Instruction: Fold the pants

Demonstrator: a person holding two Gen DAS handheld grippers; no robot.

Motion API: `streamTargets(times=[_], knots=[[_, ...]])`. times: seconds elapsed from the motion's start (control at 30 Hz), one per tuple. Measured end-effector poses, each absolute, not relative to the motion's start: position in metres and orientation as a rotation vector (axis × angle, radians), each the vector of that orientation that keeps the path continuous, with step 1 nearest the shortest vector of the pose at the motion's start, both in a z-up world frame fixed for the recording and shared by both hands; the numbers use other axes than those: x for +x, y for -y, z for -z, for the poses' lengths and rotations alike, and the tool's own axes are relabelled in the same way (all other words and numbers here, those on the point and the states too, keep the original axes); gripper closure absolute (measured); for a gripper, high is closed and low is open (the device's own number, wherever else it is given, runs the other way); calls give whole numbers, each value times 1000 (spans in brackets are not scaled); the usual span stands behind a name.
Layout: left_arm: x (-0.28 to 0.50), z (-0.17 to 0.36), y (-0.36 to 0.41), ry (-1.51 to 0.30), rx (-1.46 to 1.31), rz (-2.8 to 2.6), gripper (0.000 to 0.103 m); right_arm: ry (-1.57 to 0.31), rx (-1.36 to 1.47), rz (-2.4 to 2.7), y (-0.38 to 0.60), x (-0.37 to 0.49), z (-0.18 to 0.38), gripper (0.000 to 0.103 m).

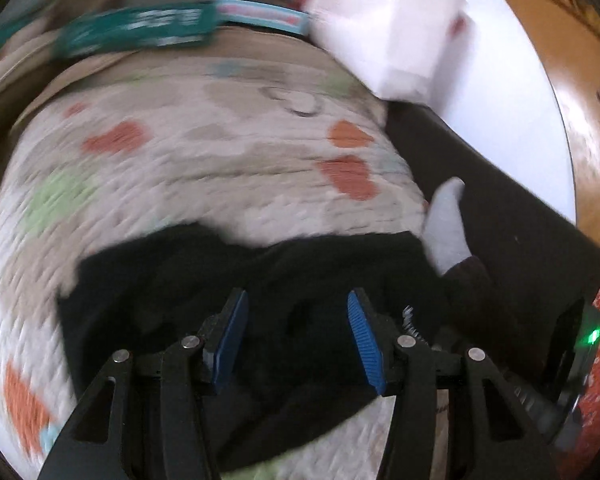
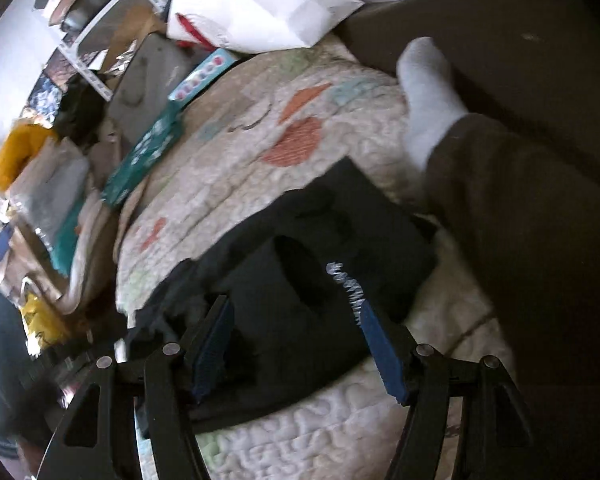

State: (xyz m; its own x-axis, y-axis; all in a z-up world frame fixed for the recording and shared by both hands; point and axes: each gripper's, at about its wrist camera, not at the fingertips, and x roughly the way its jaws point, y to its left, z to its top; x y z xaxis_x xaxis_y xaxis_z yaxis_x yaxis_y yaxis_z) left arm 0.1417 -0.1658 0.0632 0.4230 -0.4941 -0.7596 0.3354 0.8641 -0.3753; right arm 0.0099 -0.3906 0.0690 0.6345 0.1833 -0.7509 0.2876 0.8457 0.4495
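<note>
Hovering over the black pants (image 2: 320, 264), looks like mid-fold with both tools empty

Pants sit bunched and partly folded on the patterned quilt (image 1: 228, 184), lower middle of both views, near a white-socked foot (image 2: 428, 92). Left gripper (image 1: 296, 336) and right gripper (image 2: 296, 340) both have jaws spread, gripping nothing. My guess: next move is pinching an edge of the fabric and laying it over flat. Only container-ish thing is the shelving (image 2: 96, 12) upper left of the right view, stuffed with blurry stuff, can't tell what.
</note>
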Motion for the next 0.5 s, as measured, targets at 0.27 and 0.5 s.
streamTargets(times=[0.27,0.5], knots=[[186,-46,293,-1069,59,740,50,-917,677,146,421,15,-23,31],[206,-11,370,-1116,209,798,43,-853,724,131,430,26,-12,31]])
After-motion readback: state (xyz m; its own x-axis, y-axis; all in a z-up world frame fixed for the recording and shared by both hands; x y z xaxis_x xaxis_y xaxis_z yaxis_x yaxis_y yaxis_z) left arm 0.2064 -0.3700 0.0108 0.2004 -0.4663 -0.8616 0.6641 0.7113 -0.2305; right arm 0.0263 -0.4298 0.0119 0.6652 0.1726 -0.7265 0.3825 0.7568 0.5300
